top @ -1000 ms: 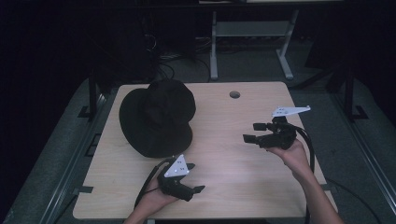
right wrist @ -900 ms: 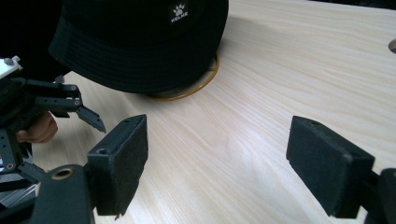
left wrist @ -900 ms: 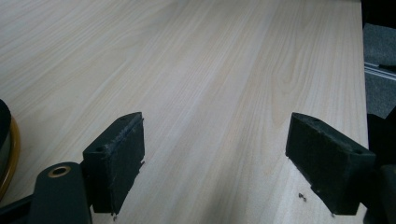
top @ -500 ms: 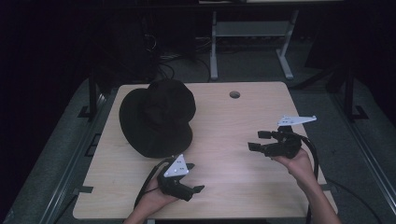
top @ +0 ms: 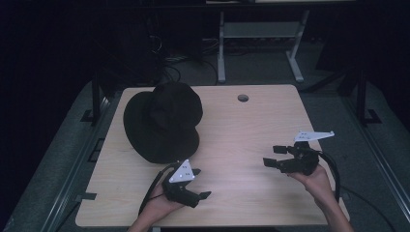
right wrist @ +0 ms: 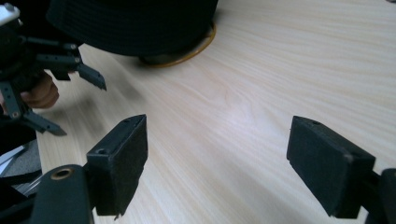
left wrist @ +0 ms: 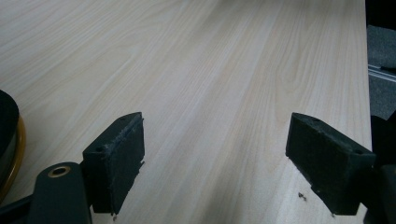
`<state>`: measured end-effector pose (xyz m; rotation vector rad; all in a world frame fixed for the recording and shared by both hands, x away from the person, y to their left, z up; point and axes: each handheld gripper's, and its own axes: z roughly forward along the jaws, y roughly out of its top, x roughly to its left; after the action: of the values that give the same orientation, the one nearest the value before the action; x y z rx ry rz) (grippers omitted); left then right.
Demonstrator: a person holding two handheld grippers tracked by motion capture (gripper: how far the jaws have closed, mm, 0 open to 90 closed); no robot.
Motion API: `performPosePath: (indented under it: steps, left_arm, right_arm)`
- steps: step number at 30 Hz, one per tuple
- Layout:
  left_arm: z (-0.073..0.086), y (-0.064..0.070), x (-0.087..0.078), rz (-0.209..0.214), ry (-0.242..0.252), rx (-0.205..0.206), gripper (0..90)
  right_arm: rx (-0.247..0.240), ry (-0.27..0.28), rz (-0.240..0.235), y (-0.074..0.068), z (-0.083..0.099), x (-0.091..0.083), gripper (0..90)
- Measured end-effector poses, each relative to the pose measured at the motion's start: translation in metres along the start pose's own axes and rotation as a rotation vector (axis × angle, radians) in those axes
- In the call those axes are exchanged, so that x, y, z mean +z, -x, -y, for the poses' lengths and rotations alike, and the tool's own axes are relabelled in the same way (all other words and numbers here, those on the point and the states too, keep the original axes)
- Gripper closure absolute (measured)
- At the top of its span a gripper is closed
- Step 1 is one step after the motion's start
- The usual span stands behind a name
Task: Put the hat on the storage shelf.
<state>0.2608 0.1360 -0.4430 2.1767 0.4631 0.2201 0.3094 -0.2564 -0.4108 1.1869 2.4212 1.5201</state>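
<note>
A soft black bucket hat (top: 163, 121) with a ribbed fabric brim lies on the left rear of the pale wood-grain table (top: 251, 125). The left gripper (top: 200, 195) hovers just beside its near edge; the right gripper (top: 271, 155) sits well apart, pointing toward it. Both jaws gape wide, holding nothing.

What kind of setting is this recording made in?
Probably a lab or recording workspace rather than a home: a bare wooden table with a cable hole, loose cables on the floor behind it, and a metal stand in dark surroundings.
</note>
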Motion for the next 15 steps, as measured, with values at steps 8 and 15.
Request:
performPosePath:
  steps: [8,15]
  left_arm:
    - [0.000,0.000,0.000,0.003,0.002,-0.004,19.1]
    - [0.000,-0.001,-0.001,0.003,0.001,-0.008,19.1]
  right_arm:
    - [0.010,-0.012,0.017,0.001,0.018,-0.007,19.8]
    - [0.032,-0.005,0.026,0.005,0.033,-0.012,19.7]
